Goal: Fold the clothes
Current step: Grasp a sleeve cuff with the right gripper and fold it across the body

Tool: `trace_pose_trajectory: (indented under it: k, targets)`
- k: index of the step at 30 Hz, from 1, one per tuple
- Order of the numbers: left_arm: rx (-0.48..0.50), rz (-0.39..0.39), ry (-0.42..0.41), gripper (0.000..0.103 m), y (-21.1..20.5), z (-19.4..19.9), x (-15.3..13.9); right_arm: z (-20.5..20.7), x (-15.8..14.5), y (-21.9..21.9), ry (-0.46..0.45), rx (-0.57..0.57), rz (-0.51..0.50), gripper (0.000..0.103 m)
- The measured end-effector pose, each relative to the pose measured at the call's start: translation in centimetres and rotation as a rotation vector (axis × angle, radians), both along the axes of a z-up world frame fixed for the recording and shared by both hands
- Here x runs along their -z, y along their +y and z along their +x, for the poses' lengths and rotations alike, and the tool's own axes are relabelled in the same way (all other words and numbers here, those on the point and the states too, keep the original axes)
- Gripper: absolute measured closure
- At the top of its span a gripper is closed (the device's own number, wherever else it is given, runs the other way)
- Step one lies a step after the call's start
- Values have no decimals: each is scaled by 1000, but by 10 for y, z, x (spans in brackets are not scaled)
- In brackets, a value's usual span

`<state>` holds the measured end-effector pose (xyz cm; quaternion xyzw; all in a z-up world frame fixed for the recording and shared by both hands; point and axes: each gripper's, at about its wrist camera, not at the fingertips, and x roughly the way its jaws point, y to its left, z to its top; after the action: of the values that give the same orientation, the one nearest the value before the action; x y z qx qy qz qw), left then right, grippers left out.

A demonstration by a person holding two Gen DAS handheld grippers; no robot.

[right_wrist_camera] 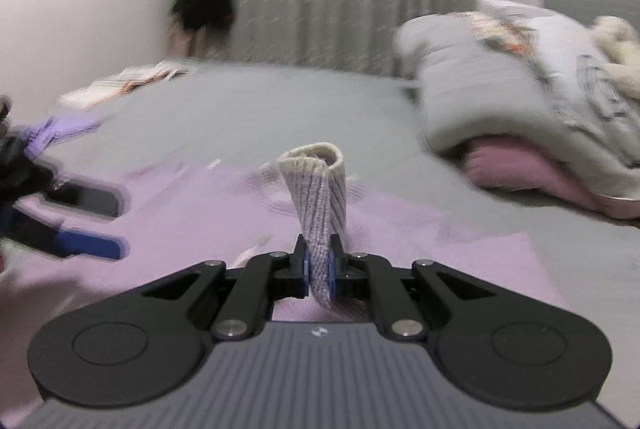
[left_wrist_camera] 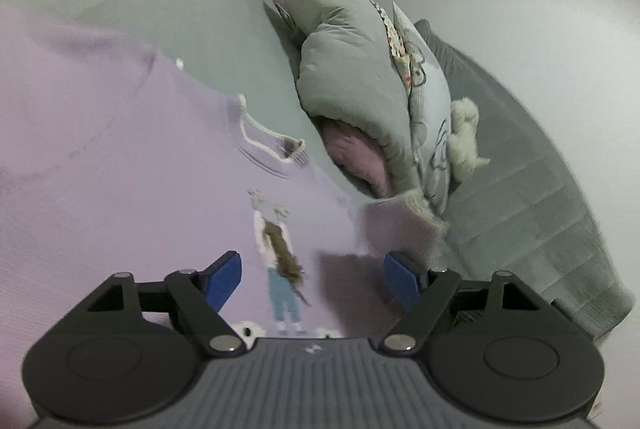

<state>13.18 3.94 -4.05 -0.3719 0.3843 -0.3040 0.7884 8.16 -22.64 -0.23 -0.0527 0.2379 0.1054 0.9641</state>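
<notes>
The right gripper is closed on a ribbed sleeve cuff, which stands up limp between the jaws, while the left gripper is held wide open with nothing clamped, above the printed front of the sweater. The lilac sweater is spread flat on the grey bed below and ahead of both sets of jaws; it is judged to be light, soft and stretchy, so it is best taken at cuffs, hem or shoulder seams. No containers are seen; beyond the jaws only a bundled quilt is seen.
</notes>
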Motion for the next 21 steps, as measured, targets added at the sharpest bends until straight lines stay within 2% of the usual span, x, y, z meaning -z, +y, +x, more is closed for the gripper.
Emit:
trace_pose_trajectory:
  k: [4, 9, 11, 13, 15, 16, 17, 21]
  targets:
    - [12, -29, 8, 23, -6, 3, 8, -9, 16, 36, 21, -98, -83, 94]
    - [6, -9, 20, 26, -16, 8, 9, -27, 22, 69, -6, -185, -205, 94]
    - [-3, -11, 34, 40, -16, 10, 9, -31, 26, 76, -11, -197, -237, 94]
    - [2, -1, 63, 84, -19, 15, 11, -36, 29, 79, -3, -200, -250, 93]
    - [-2, 39, 71, 92, -23, 17, 11, -36, 29, 79, 5, -190, -240, 90]
    - [-11, 55, 42, 94, -23, 17, 2, -36, 29, 79, 6, -185, -237, 87]
    - [-21, 72, 14, 94, -23, 16, -7, -40, 28, 77, -1, -173, -239, 77]
    - [-56, 122, -88, 94, -19, 13, -41, -57, 18, 55, -72, -57, -251, 59]
